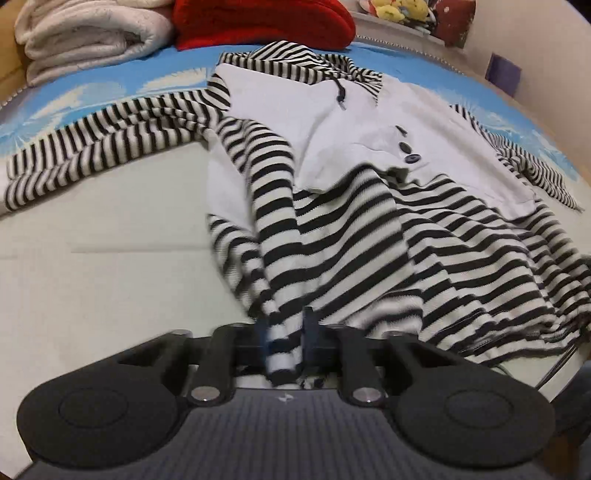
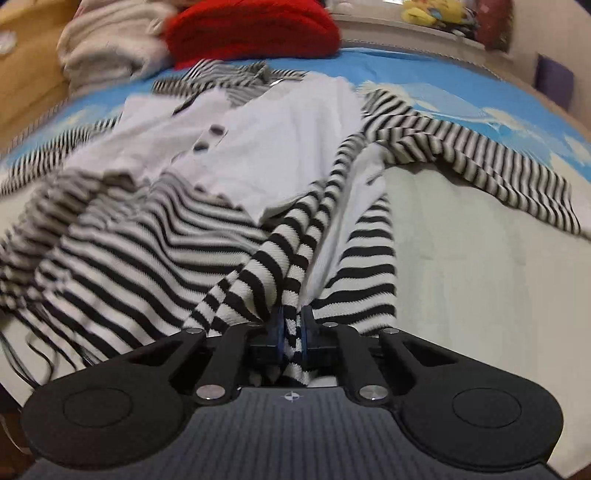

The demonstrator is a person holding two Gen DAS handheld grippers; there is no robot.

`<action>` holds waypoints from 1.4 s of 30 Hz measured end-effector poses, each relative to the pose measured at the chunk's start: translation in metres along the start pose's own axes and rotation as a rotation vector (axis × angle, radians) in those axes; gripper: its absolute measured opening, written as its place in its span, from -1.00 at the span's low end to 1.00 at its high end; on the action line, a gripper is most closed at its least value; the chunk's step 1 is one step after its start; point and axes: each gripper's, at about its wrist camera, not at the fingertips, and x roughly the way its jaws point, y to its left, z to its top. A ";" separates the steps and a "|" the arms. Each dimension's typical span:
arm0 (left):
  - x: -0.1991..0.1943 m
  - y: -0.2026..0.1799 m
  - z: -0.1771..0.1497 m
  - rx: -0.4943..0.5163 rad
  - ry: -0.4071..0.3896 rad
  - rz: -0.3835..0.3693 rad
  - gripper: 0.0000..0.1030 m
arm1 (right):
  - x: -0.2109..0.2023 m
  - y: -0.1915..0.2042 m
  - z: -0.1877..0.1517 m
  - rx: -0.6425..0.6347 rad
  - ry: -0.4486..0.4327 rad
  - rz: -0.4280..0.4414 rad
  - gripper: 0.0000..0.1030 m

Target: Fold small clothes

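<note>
Each tool, left (image 1: 284,332) and right (image 2: 291,328), was clamped on the striped top (image 1: 369,229), its hem hidden between the fingers.

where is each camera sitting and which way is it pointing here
Left wrist view: sits on the left gripper, looking forward and down along its fingers, shut on the hem of the black-and-white striped top with a white button panel.
Right wrist view: sits on the right gripper, aimed likewise, shut on the same hem further right.
No hand or sleeve shows in either.
Shared: the striped top, the blue cloud-print sheet, the red knit item and the folded cream blanket behind.
</note>
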 end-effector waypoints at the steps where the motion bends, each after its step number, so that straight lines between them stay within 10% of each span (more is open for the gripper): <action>1: -0.004 0.006 0.000 -0.034 0.003 -0.008 -0.73 | -0.012 -0.009 0.000 0.039 -0.027 -0.009 -0.86; 6: -0.012 0.026 -0.004 -0.094 0.035 0.010 -0.73 | -0.032 -0.064 -0.014 0.199 -0.005 -0.156 -0.91; 13: -0.021 0.020 -0.008 -0.114 0.008 0.039 -0.52 | -0.021 -0.082 -0.015 0.358 0.026 -0.077 -0.79; 17: -0.025 0.026 -0.005 -0.211 0.021 -0.021 0.48 | -0.037 -0.087 -0.019 0.526 -0.023 0.010 0.89; 20: -0.025 0.026 -0.003 -0.257 0.033 -0.054 0.68 | -0.030 -0.068 -0.015 0.465 0.010 0.085 0.78; 21: -0.021 0.023 -0.002 -0.247 0.056 -0.071 0.18 | -0.023 -0.058 -0.016 0.413 0.045 0.095 0.63; 22: -0.016 0.019 -0.003 -0.222 0.101 -0.056 -0.67 | -0.015 -0.047 -0.018 0.340 0.086 0.075 -0.02; 23: -0.015 0.017 -0.005 -0.195 0.125 -0.026 -0.71 | -0.008 -0.036 -0.020 0.249 0.129 0.013 -0.58; 26: -0.034 0.013 -0.011 -0.135 0.107 -0.028 -0.76 | -0.017 -0.033 -0.020 0.149 0.138 -0.001 -0.77; 31: -0.032 0.021 -0.021 -0.164 0.095 -0.047 -0.24 | -0.018 -0.046 -0.026 0.134 0.186 0.020 -0.66; 34: -0.044 0.043 -0.008 -0.274 0.010 -0.022 0.57 | -0.023 -0.051 -0.017 0.192 0.145 0.009 0.24; 36: -0.057 0.067 0.007 -0.359 -0.094 0.015 0.65 | -0.042 -0.057 -0.011 0.240 0.033 -0.055 0.60; 42: -0.024 0.161 0.078 -0.685 -0.194 0.078 0.65 | -0.046 -0.078 0.038 0.464 -0.207 -0.124 0.60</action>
